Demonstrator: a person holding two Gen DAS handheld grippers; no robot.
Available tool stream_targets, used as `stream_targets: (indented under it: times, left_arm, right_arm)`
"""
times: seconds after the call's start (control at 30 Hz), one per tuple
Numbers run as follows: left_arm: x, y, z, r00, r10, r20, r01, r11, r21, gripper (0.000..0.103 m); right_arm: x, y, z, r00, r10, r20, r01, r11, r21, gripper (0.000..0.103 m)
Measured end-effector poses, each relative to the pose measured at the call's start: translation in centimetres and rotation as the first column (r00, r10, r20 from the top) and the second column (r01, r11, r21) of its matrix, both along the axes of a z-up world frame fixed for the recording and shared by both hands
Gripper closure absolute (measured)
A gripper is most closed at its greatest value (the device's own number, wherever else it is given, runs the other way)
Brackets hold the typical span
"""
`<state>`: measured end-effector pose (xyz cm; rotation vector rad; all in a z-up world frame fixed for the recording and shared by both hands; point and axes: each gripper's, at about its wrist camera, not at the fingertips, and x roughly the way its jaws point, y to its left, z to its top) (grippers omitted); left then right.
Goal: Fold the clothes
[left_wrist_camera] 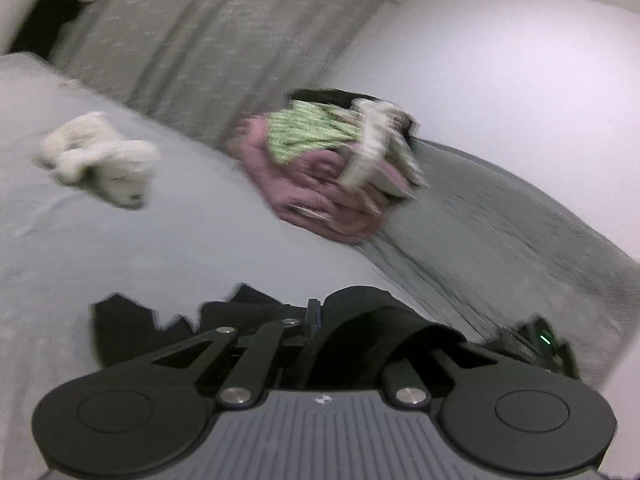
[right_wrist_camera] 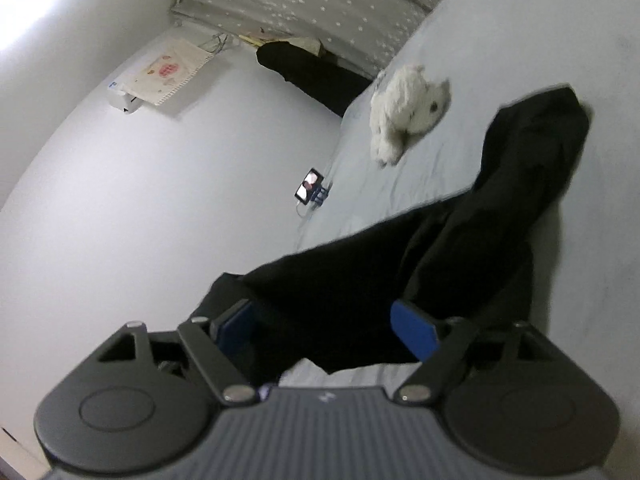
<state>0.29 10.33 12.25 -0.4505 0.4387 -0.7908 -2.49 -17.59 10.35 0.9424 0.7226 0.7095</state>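
A black garment (right_wrist_camera: 520, 184) lies stretched across the pale bed sheet (right_wrist_camera: 500, 40) in the right wrist view. My right gripper (right_wrist_camera: 324, 326) stands open, and the near end of the garment lies between its blue pads (right_wrist_camera: 412, 332) without being pressed. In the blurred left wrist view my left gripper (left_wrist_camera: 313, 312) is shut on another part of the black garment (left_wrist_camera: 360, 320). The cloth bunches around its fingers and drapes over the right side of the gripper. Both sit low over the sheet (left_wrist_camera: 160, 240).
A white plush toy (left_wrist_camera: 100, 160) (right_wrist_camera: 408, 108) lies on the bed. A pile of pink and green folded clothes (left_wrist_camera: 320, 168) sits beside a grey blanket (left_wrist_camera: 500, 240). A lit phone (right_wrist_camera: 310, 190) rests at the bed's edge. Curtains (left_wrist_camera: 200, 40) hang behind.
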Motion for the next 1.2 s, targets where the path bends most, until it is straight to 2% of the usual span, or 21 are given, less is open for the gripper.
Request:
stream_targets:
  times: [0.07, 0.17, 0.3, 0.4, 0.5, 0.6, 0.7, 0.87, 1.0, 1.03, 1.07, 1.1, 1.17, 1.2]
  left_arm:
    - [-0.8, -0.9, 0.1, 0.999, -0.039, 0.022, 0.039, 0.999, 0.016, 0.103]
    - [-1.7, -2.2, -0.1, 0.995, -0.095, 0.030, 0.094, 0.995, 0.045, 0.103]
    - [-3.3, -4.3, -0.3, 0.979, -0.192, 0.069, 0.186, 0.979, 0.088, 0.103]
    - [-4.4, -6.2, -0.5, 0.960, -0.272, 0.068, 0.264, 0.959, 0.105, 0.103]
    - [-5.6, -8.3, -0.9, 0.932, -0.355, 0.076, 0.339, 0.926, 0.167, 0.103]
    - [-6.5, -9.2, -1.2, 0.906, -0.414, 0.083, 0.388, 0.894, 0.222, 0.103]
    - [-6.8, -9.3, -1.3, 0.887, -0.456, 0.069, 0.430, 0.872, 0.234, 0.101]
    - [-7.0, -8.7, -1.1, 0.848, -0.524, 0.083, 0.489, 0.832, 0.260, 0.095]
    - [-7.0, -8.6, -0.9, 0.828, -0.553, 0.098, 0.515, 0.817, 0.261, 0.095]
    - [-7.1, -8.6, -0.8, 0.825, -0.555, 0.104, 0.514, 0.815, 0.267, 0.095]
    - [-7.1, -8.5, -0.7, 0.824, -0.555, 0.108, 0.513, 0.814, 0.271, 0.095]
    - [-7.0, -8.4, -0.6, 0.823, -0.558, 0.111, 0.515, 0.813, 0.270, 0.095]
    - [-6.8, -8.0, -0.3, 0.817, -0.564, 0.121, 0.520, 0.811, 0.268, 0.095]
    - [-6.8, -7.9, -0.1, 0.814, -0.566, 0.131, 0.520, 0.811, 0.270, 0.094]
  right_arm:
    - [-0.5, -0.3, -0.2, 1.000, -0.010, -0.019, 0.010, 1.000, 0.005, 0.029]
    - [-0.9, -1.7, -0.6, 0.998, -0.043, -0.046, 0.046, 0.997, 0.064, 0.036]
    - [-1.5, -2.9, -0.4, 0.995, -0.089, -0.045, 0.092, 0.993, 0.072, 0.036]
    - [-2.0, -3.9, -1.0, 0.990, -0.112, -0.081, 0.116, 0.993, 0.037, 0.035]
    - [-2.5, -5.7, -2.2, 0.980, -0.155, -0.127, 0.157, 0.988, 0.006, 0.035]
    - [-2.8, -7.1, -3.3, 0.963, -0.212, -0.165, 0.202, 0.977, -0.074, 0.035]
    - [-2.8, -8.1, -4.4, 0.948, -0.255, -0.192, 0.227, 0.961, -0.156, 0.034]
    - [-2.1, -7.2, -5.2, 0.945, -0.257, -0.201, 0.196, 0.940, -0.281, 0.029]
    - [-1.7, -5.6, -5.8, 0.948, -0.242, -0.208, 0.156, 0.920, -0.360, 0.030]
    - [-1.5, -5.2, -6.0, 0.949, -0.236, -0.211, 0.144, 0.915, -0.378, 0.034]
    - [-1.3, -4.8, -6.2, 0.949, -0.230, -0.214, 0.131, 0.909, -0.396, 0.044]
    - [-1.6, -5.0, -6.3, 0.953, -0.215, -0.212, 0.120, 0.913, -0.389, 0.050]
    - [-2.1, -5.2, -6.1, 0.962, -0.189, -0.196, 0.103, 0.919, -0.381, 0.081]
    - [-2.2, -5.1, -5.7, 0.967, -0.178, -0.180, 0.098, 0.919, -0.381, 0.089]
